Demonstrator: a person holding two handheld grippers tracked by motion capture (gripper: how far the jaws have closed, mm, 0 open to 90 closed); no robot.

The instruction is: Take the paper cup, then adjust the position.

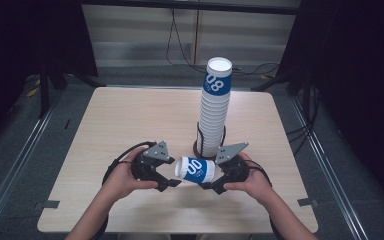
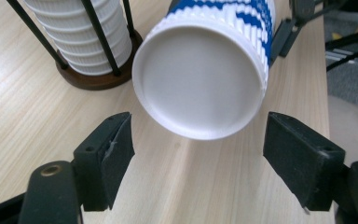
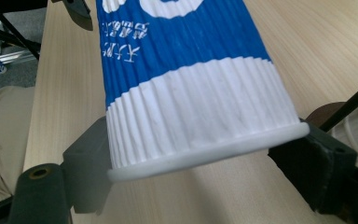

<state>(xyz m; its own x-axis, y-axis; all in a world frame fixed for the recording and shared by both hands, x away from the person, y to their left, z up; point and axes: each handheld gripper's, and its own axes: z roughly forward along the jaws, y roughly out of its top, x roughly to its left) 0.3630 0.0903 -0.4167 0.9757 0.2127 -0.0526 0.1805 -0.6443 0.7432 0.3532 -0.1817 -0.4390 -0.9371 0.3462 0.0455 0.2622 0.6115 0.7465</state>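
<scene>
I held the ribbed white-and-blue paper cup (image 1: 196,170) sideways above the wooden table (image 1: 130,120), my right gripper (image 1: 215,184) clamped near its rim. My left gripper (image 1: 167,184), jaws parted, faced its base without touching, ready to take it toward the tall stack of white cups (image 1: 214,112).

Left gripper (image 1: 172,183) low over the table, jaws apart, right gripper (image 1: 206,184) facing it, jaws clamped.

A white-and-blue cup's (image 2: 200,79) base hangs between the left hand-held gripper's (image 2: 198,154) parted jaws.
</scene>
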